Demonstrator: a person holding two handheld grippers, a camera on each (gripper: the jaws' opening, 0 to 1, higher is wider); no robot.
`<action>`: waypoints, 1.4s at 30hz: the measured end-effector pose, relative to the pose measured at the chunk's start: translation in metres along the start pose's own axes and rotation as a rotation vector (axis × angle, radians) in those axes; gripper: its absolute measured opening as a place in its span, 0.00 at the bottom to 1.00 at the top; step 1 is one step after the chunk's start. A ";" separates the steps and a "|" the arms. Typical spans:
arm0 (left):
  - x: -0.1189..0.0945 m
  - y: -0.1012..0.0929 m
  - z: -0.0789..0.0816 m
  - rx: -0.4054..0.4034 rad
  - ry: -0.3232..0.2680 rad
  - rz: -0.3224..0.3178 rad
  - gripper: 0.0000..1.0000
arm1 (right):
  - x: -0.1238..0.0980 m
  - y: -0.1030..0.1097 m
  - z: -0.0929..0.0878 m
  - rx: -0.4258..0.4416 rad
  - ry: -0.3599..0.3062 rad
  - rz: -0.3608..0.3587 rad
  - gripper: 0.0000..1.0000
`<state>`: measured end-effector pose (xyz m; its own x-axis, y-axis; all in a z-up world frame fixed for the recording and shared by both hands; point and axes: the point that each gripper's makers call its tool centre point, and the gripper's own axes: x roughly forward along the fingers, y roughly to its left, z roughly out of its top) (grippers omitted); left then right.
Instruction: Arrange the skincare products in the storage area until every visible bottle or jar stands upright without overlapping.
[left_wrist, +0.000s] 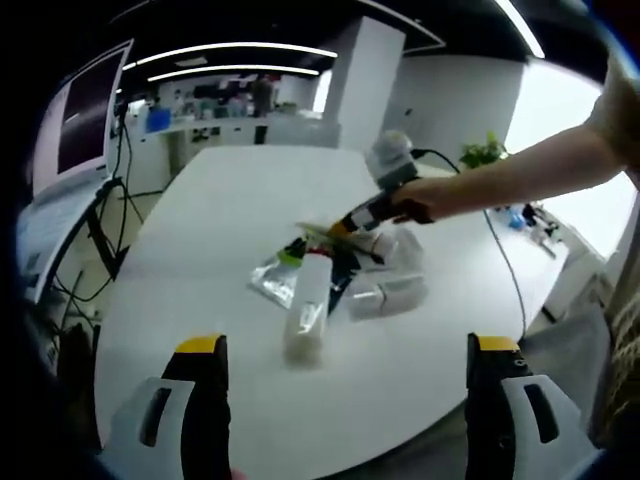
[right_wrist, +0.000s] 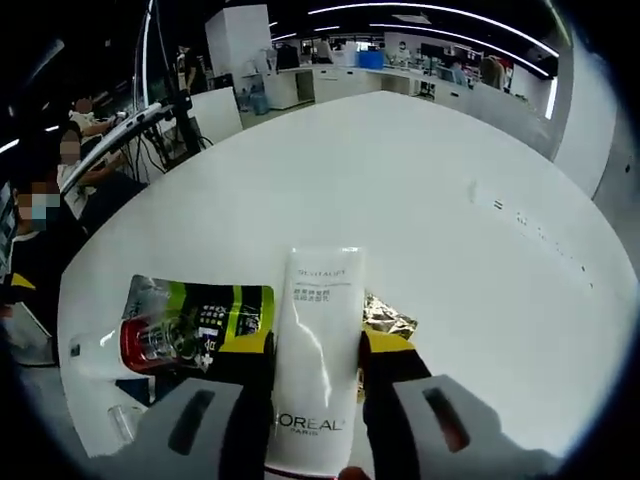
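The right gripper (right_wrist: 315, 350) has its two yellow-tipped jaws squeezed on a white L'Oreal tube (right_wrist: 318, 340). The tube lies between the jaws and points away from the camera. It is low over the big white table (right_wrist: 420, 180). In the left gripper view, the right gripper (left_wrist: 345, 232) reaches into the pile in the middle of the table (left_wrist: 200, 230), with a person's hand (left_wrist: 415, 203) and bare arm behind it.

To do this step well, I think the tube should be lifted slowly and turned so its flat cap end points down. Then it should be set on a bare bit of table, away from the pile. The jaws should let go only when the tube stands by itself. The tube looks soft and smooth, so a hard squeeze could bend it or make it slip.

Just left of the tube lies a shiny packet with green, black and red print (right_wrist: 195, 325). It looks crinkly and flat. A bit of gold foil (right_wrist: 388, 315) peeks out on the right.

The left gripper (left_wrist: 345, 400) has its jaws wide apart and holds nothing. It is well back from the pile. In front of it lie another white tube (left_wrist: 305, 305), a clear packet (left_wrist: 275, 280) and a pale bottle on its side (left_wrist: 388, 297). None of them stands up yet.
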<state>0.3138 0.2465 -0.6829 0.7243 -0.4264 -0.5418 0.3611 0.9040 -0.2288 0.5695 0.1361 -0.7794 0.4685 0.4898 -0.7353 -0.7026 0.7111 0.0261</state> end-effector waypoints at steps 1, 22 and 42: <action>0.000 0.000 0.000 0.000 0.000 0.000 0.97 | 0.000 0.000 0.000 0.000 -0.005 -0.003 0.33; 0.000 0.003 0.000 0.011 -0.007 0.003 0.96 | -0.030 0.003 0.011 0.056 -0.086 -0.004 0.30; 0.000 -0.006 0.006 0.040 -0.017 -0.001 0.96 | -0.108 -0.008 0.027 0.119 -0.256 -0.041 0.30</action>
<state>0.3146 0.2411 -0.6767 0.7338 -0.4282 -0.5275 0.3851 0.9017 -0.1963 0.5394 0.0911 -0.6822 0.6258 0.5600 -0.5428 -0.6197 0.7796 0.0899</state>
